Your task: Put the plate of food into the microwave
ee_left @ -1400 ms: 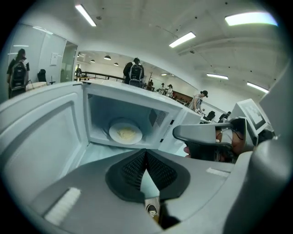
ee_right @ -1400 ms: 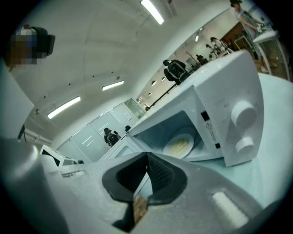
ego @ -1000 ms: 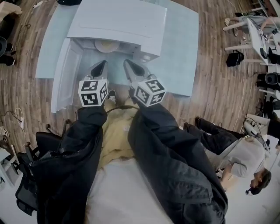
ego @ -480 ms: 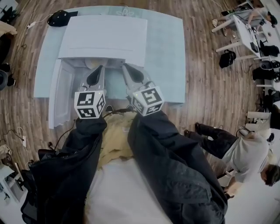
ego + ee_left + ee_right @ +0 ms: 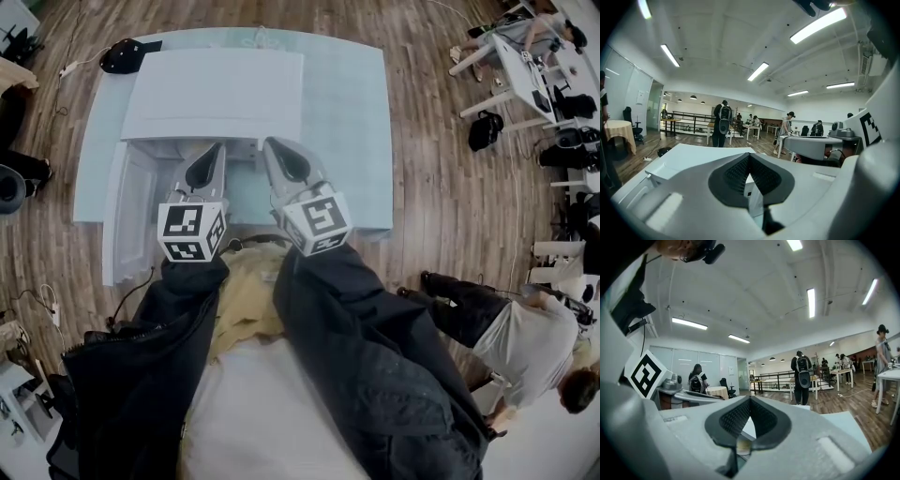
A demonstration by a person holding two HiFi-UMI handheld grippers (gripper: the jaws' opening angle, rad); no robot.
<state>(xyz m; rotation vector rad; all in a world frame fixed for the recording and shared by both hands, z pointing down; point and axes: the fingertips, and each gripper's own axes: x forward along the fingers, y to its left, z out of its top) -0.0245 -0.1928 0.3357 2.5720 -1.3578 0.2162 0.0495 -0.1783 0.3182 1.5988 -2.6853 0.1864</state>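
The white microwave [image 5: 216, 94] stands on a pale blue table [image 5: 347, 122] with its door [image 5: 131, 202] swung open to the left. Its roof and my grippers hide the cavity, so no plate of food shows. My left gripper [image 5: 214, 148] and right gripper [image 5: 272, 145] hover side by side in front of the opening, at roof height. In the left gripper view the left gripper [image 5: 749, 155] has its tips together above the microwave [image 5: 693, 157], nothing held. In the right gripper view the right gripper [image 5: 750, 398] is also shut and empty.
A black object [image 5: 122, 54] lies on the table's back left corner. A seated person [image 5: 525, 337] is on the floor side at right, desks and chairs [image 5: 525, 56] beyond. A person with a backpack [image 5: 724, 123] stands far behind the table.
Both grippers have risen and drawn back from the microwave opening. The plate seen inside the cavity a second ago is now out of sight under the roof.
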